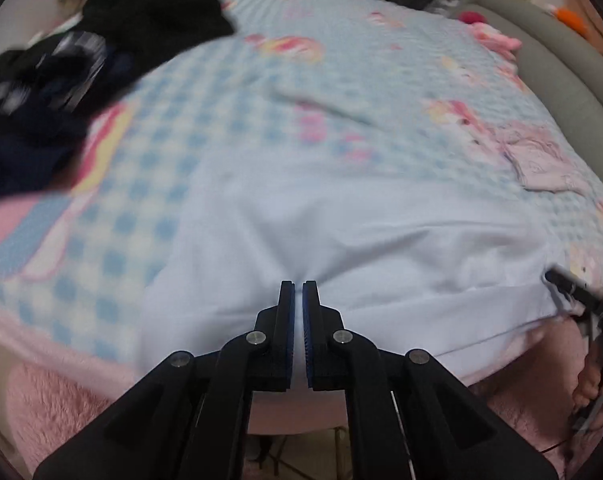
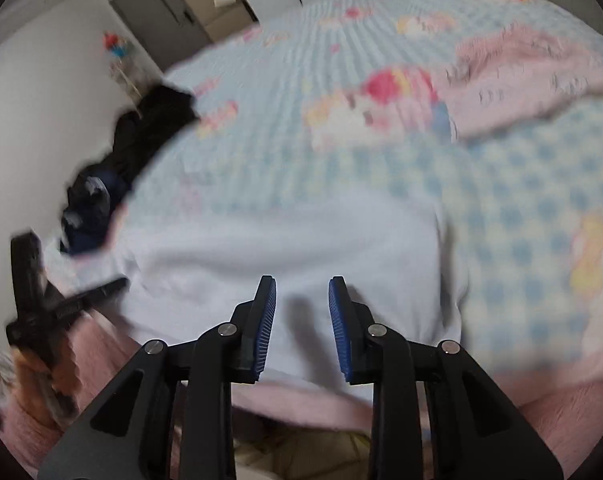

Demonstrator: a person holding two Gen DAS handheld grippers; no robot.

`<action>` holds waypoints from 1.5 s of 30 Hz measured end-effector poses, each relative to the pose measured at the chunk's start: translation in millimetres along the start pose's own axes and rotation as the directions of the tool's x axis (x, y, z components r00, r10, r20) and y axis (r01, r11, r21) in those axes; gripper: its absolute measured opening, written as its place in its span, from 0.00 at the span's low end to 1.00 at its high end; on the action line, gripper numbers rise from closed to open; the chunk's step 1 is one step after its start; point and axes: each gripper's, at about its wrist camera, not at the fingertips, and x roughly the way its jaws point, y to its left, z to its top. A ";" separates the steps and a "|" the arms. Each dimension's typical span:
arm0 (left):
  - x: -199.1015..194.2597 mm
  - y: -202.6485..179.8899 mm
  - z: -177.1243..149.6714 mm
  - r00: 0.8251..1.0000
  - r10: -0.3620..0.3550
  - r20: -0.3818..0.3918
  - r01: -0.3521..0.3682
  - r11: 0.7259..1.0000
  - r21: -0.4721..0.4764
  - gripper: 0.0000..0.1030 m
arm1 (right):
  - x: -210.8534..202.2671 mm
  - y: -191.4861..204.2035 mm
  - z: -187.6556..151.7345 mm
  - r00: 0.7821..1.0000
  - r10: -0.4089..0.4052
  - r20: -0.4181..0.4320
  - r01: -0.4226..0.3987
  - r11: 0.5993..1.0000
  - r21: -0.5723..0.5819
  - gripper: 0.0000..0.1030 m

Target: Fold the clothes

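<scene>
Pale blue cotton, smooth and softly creased, makes up the one garment spread at the near edge of the bed. It lies on a nubbly bedspread of blue-and-white checks printed with pink cartoon figures, with a fluffy pink blanket hanging below the edge.

The left gripper has its two blue ribbed pads pressed almost together, and a thin fold of the pale blue cloth puckers up between them, pinched. The right gripper stands with its jaws apart above the same garment near its right end; whether any cloth is caught between those pads cannot be told through the blur.

One heap of dark clothes, black and navy and rumpled, sits at the far left of the bed. A single flat pink piece with a faint print lies at the right side.
</scene>
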 end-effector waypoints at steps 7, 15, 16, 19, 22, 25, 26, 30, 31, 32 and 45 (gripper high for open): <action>-34.8 28.9 -9.3 0.994 -0.095 0.051 0.098 0.994 -0.058 0.05 | -22.3 -24.7 -24.9 0.991 -0.129 0.016 0.129 0.992 -0.006 0.15; -32.1 -43.0 -38.1 0.988 -0.153 -0.011 0.153 0.981 0.123 0.41 | -20.1 45.2 -38.1 0.999 -0.041 0.008 0.042 0.978 -0.205 0.42; -29.9 -51.6 -40.7 0.993 -0.113 -0.012 0.114 0.981 0.158 0.42 | -13.3 57.6 -40.7 0.998 -0.055 0.000 0.053 0.966 -0.251 0.46; -23.9 -71.1 -47.0 0.999 0.031 -0.011 -0.027 0.959 0.281 0.42 | 9.1 89.8 -55.7 0.980 -0.200 0.003 0.182 0.888 -0.422 0.61; -24.5 -78.7 -50.1 0.997 0.082 0.006 -0.079 0.938 0.337 0.42 | 19.3 102.4 -67.5 0.964 -0.261 0.051 0.251 0.826 -0.505 0.67; -25.1 -78.8 -48.7 0.996 0.094 0.007 -0.091 0.931 0.352 0.42 | 26.4 100.2 -67.5 0.966 -0.257 0.033 0.240 0.841 -0.486 0.67; -25.0 -80.2 -46.9 0.995 0.095 0.011 -0.093 0.931 0.352 0.42 | 27.0 98.3 -65.2 0.968 -0.251 0.024 0.233 0.853 -0.467 0.67; -34.3 -87.4 -41.4 0.996 0.071 0.057 -0.087 0.928 0.361 0.42 | 16.7 95.6 -57.8 0.981 -0.192 0.018 0.183 0.896 -0.403 0.67; -32.8 -90.0 -40.5 0.995 0.075 0.063 -0.094 0.921 0.377 0.42 | 13.8 95.2 -57.0 0.982 -0.187 0.020 0.180 0.903 -0.390 0.67; -31.3 -92.6 -39.6 0.994 0.080 0.068 -0.100 0.914 0.393 0.43 | 12.8 93.6 -56.5 0.981 -0.191 0.024 0.186 0.904 -0.384 0.67; -23.6 -102.1 -32.9 0.982 0.134 0.131 -0.177 0.891 0.417 0.11 | 20.6 87.4 -50.2 0.981 -0.193 0.023 0.184 0.886 -0.425 0.61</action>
